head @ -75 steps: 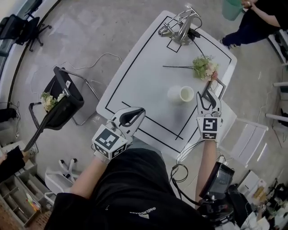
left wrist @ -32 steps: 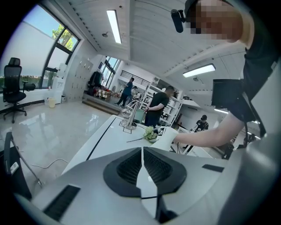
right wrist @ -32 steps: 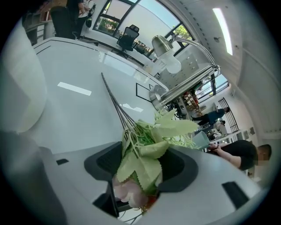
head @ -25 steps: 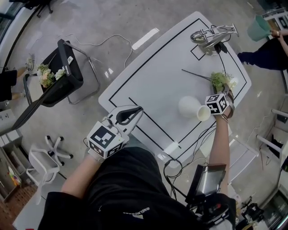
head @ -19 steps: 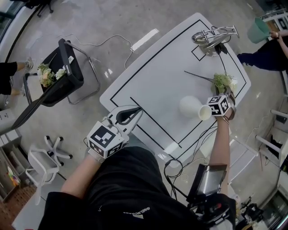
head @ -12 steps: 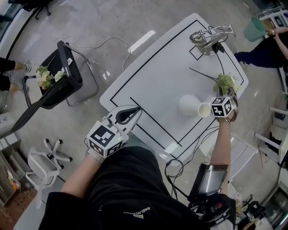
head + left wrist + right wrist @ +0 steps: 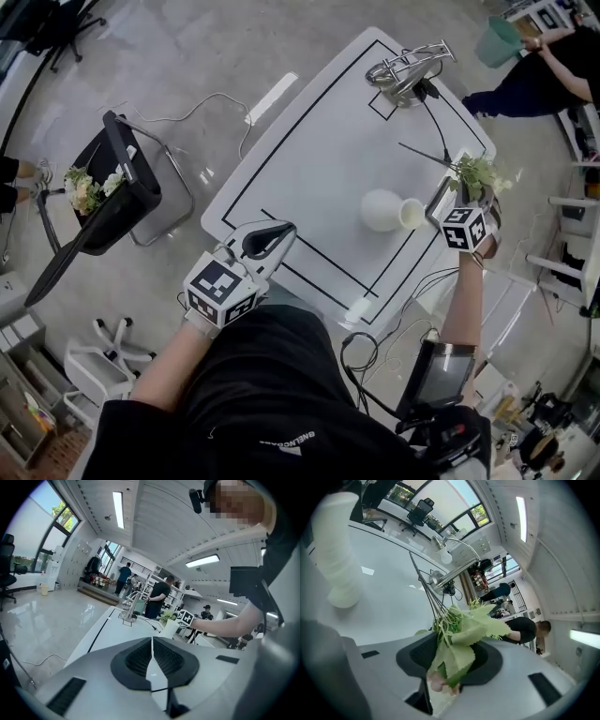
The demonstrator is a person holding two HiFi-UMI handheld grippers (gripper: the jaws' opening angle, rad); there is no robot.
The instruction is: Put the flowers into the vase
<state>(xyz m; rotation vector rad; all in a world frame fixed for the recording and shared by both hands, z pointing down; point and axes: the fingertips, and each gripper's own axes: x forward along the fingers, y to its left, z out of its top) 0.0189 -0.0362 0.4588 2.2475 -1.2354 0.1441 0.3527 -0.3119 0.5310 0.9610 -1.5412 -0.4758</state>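
Observation:
A white vase (image 7: 384,210) lies on its side on the white table (image 7: 309,159), mouth toward the right edge. My right gripper (image 7: 459,194) is above that edge, just right of the vase mouth, shut on a bunch of green-leaved flowers (image 7: 478,172). In the right gripper view the leaves and stems (image 7: 457,634) fill the gap between the jaws, with thin stems running out toward the table and the vase (image 7: 335,550) at upper left. My left gripper (image 7: 289,229) hovers at the table's near edge. Its pads (image 7: 140,656) are pressed together with nothing in them.
A metal stand (image 7: 405,67) with a cable sits at the table's far corner. A black chair (image 7: 117,202) holding more flowers (image 7: 82,187) stands on the floor to the left. A person (image 7: 539,66) with a green bucket (image 7: 497,39) is beyond the far right corner.
My right gripper closed on the flowers and rose with them off the table near the vase mouth. The left gripper stayed put.

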